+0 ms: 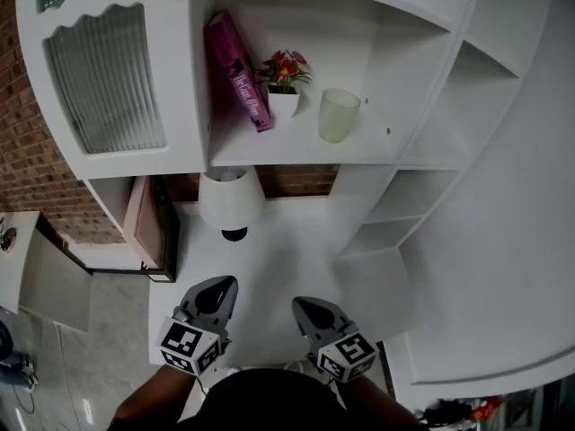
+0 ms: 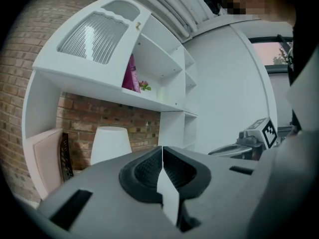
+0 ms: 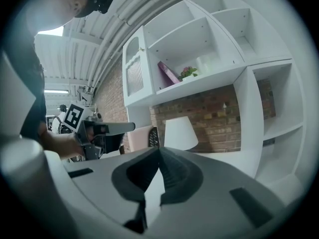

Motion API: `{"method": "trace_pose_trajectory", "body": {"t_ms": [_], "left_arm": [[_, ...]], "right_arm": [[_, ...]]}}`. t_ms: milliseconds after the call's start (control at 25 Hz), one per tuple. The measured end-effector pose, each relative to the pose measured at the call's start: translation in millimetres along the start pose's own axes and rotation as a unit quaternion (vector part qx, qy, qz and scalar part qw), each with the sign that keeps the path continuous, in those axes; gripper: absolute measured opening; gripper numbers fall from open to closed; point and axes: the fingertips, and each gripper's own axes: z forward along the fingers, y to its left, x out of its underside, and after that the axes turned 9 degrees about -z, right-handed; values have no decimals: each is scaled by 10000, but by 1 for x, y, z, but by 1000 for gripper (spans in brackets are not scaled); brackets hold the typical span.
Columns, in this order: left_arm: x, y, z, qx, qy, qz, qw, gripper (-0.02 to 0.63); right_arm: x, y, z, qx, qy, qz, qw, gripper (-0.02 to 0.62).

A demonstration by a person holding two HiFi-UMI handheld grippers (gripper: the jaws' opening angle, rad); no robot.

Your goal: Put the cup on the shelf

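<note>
Brick-backed white shelving fills the frame. Left claw [image 1: 218,287] and right claw [image 1: 311,307], each closed together and empty, hang over the worktop [image 1: 287,250], arms cut off at the bottom edge. Lamp [image 1: 231,199] stands well ahead. Cup [image 1: 339,115] sits on the shelf [image 1: 377,148], just short of its front edge, beside flowers [image 1: 284,83].

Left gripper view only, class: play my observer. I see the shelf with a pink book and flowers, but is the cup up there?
Observer: Yes; the head view shows the cup standing upright on the shelf, just right of the flower pot.
Operator: Anything held on the other side?
Observer: No; the right gripper shows its jaws together in its own view, nothing between them.
Operator: Where are the two tools?
Observer: Low by the person's body, the left gripper included, clear of the shelf.
</note>
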Motion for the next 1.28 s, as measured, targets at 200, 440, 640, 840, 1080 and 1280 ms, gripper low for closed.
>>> {"method": "trace_pose_trajectory", "body": {"t_ms": [200, 440, 640, 840, 1080, 1280], "left_arm": [[13, -11, -1, 101, 38, 33, 9999, 6], [32, -20, -5, 232, 249, 157, 9993, 6], [42, -9, -11, 104, 270, 27, 9996, 6], [46, -1, -14, 22, 272, -142, 9995, 6], [47, -1, -13, 45, 254, -97, 9996, 6], [49, 0, -14, 49, 299, -108, 9995, 6]], "right_arm": [[2, 2, 4, -38, -53, 33, 10000, 3], [0, 4, 7, -90, -1, -9, 10000, 4], [6, 1, 9, -52, 44, 39, 10000, 3], [11, 5, 16, -109, 147, 44, 9998, 3], [14, 8, 22, -167, 174, 43, 9997, 3], [21, 6, 24, -133, 149, 195, 9996, 3]]}}
